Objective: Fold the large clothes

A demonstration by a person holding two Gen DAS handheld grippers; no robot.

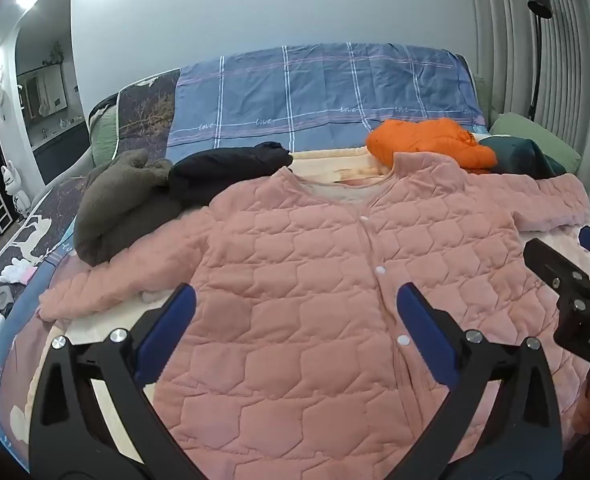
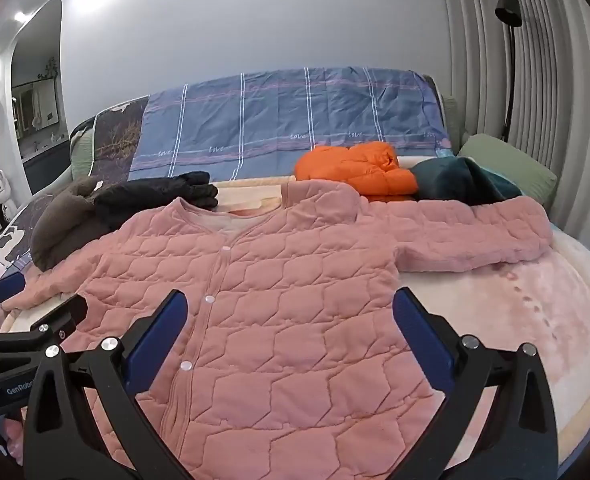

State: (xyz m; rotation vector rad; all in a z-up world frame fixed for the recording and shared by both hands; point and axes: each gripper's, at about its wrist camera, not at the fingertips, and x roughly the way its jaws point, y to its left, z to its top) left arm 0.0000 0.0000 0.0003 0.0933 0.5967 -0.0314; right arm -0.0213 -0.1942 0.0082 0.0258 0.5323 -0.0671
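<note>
A pink quilted jacket (image 1: 315, 280) lies flat on the bed, front up, buttons closed, both sleeves spread sideways; it also shows in the right wrist view (image 2: 295, 300). My left gripper (image 1: 295, 304) is open and empty, hovering above the jacket's lower left body. My right gripper (image 2: 289, 308) is open and empty above the lower right body. The right gripper shows at the right edge of the left wrist view (image 1: 567, 264). The left gripper shows at the left edge of the right wrist view (image 2: 35, 300).
Behind the jacket lie a brown fleece garment (image 1: 119, 204), a black garment (image 1: 227, 172), an orange puffer jacket (image 1: 427, 140) and a dark teal garment (image 1: 523, 156). A blue plaid cover (image 1: 319, 92) drapes the headboard. A pink blanket (image 2: 535, 312) covers the bed. A floor lamp (image 2: 509, 12) stands at right.
</note>
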